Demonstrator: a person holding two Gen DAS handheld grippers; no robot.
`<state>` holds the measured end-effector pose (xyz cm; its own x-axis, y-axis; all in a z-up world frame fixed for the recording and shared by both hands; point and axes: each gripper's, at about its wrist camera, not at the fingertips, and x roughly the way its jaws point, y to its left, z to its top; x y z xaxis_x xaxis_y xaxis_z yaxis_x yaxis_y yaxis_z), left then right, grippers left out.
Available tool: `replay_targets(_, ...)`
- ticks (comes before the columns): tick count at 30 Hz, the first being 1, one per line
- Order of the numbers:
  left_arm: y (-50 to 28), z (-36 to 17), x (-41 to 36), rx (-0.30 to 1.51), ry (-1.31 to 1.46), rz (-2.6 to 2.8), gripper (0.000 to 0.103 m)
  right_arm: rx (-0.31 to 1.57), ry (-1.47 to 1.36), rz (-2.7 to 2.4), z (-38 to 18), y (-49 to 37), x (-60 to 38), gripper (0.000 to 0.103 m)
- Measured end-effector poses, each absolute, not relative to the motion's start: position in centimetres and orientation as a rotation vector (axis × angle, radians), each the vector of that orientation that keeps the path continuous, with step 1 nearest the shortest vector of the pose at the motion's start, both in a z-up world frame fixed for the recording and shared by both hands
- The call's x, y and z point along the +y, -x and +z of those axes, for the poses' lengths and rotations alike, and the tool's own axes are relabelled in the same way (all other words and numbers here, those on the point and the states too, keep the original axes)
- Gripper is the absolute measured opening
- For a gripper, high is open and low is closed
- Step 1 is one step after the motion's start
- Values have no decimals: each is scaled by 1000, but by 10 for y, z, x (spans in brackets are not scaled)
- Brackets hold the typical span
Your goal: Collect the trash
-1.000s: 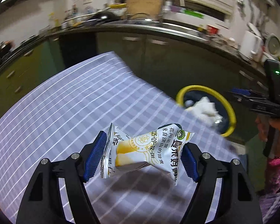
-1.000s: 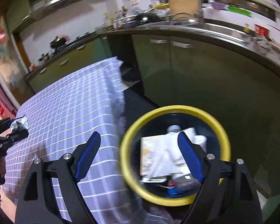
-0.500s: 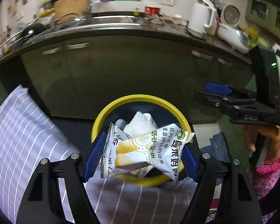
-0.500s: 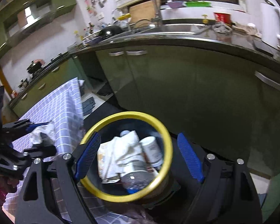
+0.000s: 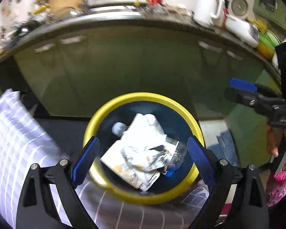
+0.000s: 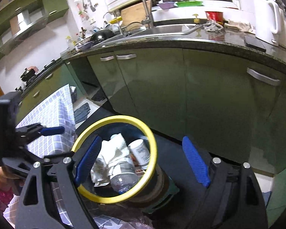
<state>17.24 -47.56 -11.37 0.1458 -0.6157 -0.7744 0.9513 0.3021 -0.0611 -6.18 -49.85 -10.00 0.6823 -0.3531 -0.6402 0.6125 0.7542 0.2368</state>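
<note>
Step in hand: release of a wrapper into the bin.

Left gripper (image 5: pixel 143 156) held directly above the round dark bin with the yellow rim (image 5: pixel 197 126); jaws just opened wide, nothing between the blue pads (image 5: pixel 85 157). White and yellow crumpled snack wrapper (image 5: pixel 145 157) seen below them, blurred, on top of the bin's contents: crumpled white paper (image 6: pixel 114 152), a clear plastic bottle (image 6: pixel 122 177), a white cylindrical container (image 6: pixel 140 151).

Right gripper (image 6: pixel 141 160) also spread and empty, hovering at the bin's right side.

Purple checked tablecloth (image 5: pixel 13 145) left of the bin, green kitchen cabinets (image 6: pixel 162 87) beyond.

Judged: deposit done. Next move calls for swinging back left over the cloth, jaws kept spread, to find further trash; none visible on the cloth from here.
</note>
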Motion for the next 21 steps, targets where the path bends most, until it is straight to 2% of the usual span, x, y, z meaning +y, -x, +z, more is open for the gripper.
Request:
replay_targets(4,-163,-83,-414,749,-369,-1081,93,627,-425,-483,-99,46,-478,84)
replay_targets(6,-157,-68,-373,702,-311,-979,98,633,-405,-428,-97,37,-464,84)
replay_targets(11,-132,-47,-283,639,-239,-724,98,621,-335,-305,-83,30,-419,84)
replay_targets(15,-105,-34,-208,597,-169,-534,98,592,-271,-227,-66,39,-380,91)
replay_targets(21,-52,-12,-132,492,-108,-362,98,524,-184,-190,-41,58,-333,93)
